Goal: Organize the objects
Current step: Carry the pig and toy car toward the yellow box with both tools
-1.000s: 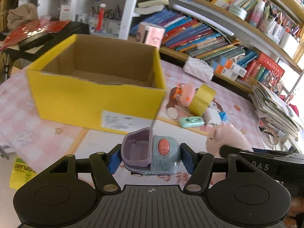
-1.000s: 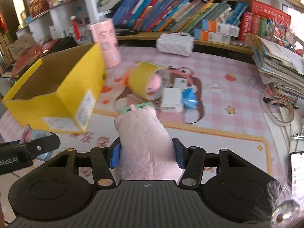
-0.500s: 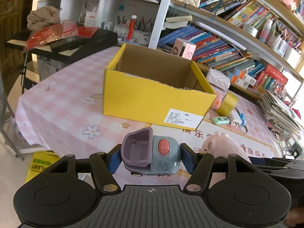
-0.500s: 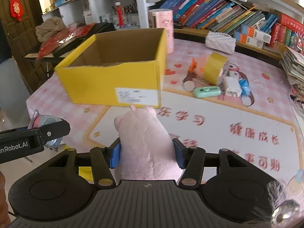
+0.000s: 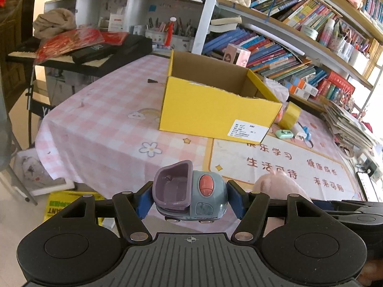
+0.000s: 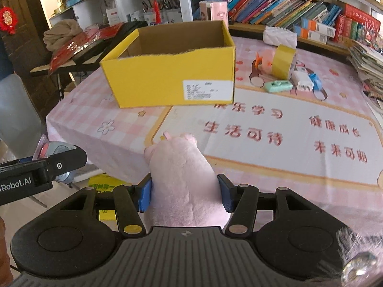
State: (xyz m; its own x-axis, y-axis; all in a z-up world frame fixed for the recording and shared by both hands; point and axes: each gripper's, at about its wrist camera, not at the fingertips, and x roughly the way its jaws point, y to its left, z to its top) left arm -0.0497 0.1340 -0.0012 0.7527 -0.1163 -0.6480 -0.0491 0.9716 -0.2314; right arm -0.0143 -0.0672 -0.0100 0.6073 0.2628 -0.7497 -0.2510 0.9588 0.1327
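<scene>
My left gripper is shut on a small grey-blue toy truck with a purple bucket, held in the air off the table's near edge. My right gripper is shut on a pink plush pig, also held near the table's front edge. The pig shows in the left wrist view, and the left gripper with the truck shows at the left of the right wrist view. An open yellow cardboard box stands on the table, far ahead of both grippers.
A pink checked tablecloth covers the table. Right of the box lie a yellow tape roll, a mint green gadget, a white charger and a pink toy. Bookshelves stand behind. A paper stack lies at right.
Both grippers have pulled back and up from the table with their toys still held. The yellow box now looks smaller and farther away.
</scene>
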